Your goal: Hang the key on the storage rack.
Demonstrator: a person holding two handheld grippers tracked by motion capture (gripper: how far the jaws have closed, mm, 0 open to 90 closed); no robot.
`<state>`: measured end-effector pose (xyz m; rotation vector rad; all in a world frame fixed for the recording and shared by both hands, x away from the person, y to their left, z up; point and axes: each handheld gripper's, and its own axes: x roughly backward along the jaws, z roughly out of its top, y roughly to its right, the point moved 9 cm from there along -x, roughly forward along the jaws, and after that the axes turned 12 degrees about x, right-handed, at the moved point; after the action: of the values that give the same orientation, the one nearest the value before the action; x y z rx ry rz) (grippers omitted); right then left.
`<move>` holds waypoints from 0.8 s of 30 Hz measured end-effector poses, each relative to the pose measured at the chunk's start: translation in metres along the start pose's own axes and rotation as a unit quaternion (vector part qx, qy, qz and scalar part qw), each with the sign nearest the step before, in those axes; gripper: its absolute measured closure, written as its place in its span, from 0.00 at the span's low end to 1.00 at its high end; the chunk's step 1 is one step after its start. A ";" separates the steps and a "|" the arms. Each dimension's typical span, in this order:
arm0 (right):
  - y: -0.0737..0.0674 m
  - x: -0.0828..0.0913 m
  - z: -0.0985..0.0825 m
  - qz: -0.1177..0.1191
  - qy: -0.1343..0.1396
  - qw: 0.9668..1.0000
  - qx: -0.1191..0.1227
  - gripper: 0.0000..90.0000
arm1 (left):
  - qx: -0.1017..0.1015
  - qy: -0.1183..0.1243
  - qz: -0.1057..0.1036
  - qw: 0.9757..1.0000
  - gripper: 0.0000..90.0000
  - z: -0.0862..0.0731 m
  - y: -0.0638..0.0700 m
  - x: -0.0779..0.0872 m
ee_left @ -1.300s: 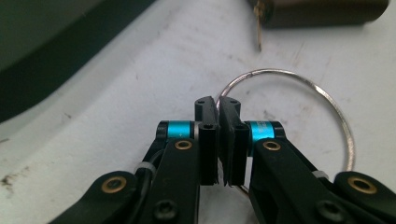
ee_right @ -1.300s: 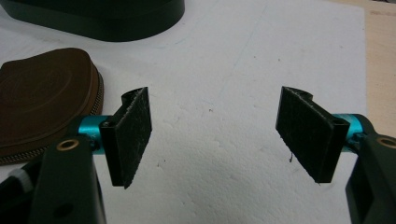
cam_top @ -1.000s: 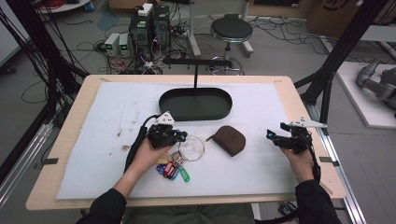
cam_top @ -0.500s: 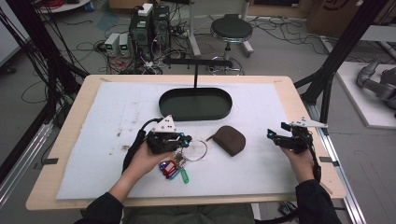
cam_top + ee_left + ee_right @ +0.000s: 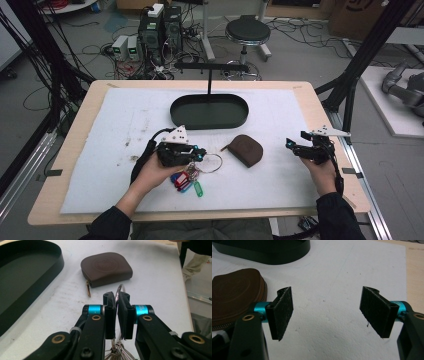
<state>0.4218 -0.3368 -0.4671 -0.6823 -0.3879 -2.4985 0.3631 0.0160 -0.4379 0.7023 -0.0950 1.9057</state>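
The key ring (image 5: pixel 120 291) is clamped between the narrow-set jaws of the left gripper (image 5: pixel 116 296), its coloured tags (image 5: pixel 186 182) hung at the near part of the white worktop (image 5: pixel 100 150). The right gripper (image 5: pixel 327 312) is held with jaws wide apart over bare worktop. Farther off, the brown pouch (image 5: pixel 106 268) is seen just beyond the ring, and the black tray (image 5: pixel 209 111) behind it.
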 end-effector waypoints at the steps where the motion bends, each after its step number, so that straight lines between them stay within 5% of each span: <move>1: 0.000 0.000 0.000 0.002 -0.001 1.000 -0.002 0.30 | 0.004 -0.003 -0.003 1.000 0.91 -0.001 0.000 -0.001; 9: -0.001 0.000 0.000 0.006 0.000 1.000 0.001 0.30 | 0.006 -0.031 -0.002 0.999 0.89 -0.009 -0.002 -0.005; 24: 0.000 0.000 0.000 0.005 0.000 1.000 -0.001 0.30 | 0.016 -0.024 -0.005 1.000 0.96 -0.006 -0.003 0.000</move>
<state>0.4219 -0.3364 -0.4673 -0.6826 -0.3800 -2.4910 0.3633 0.0192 -0.4433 0.7690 -0.0914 1.8845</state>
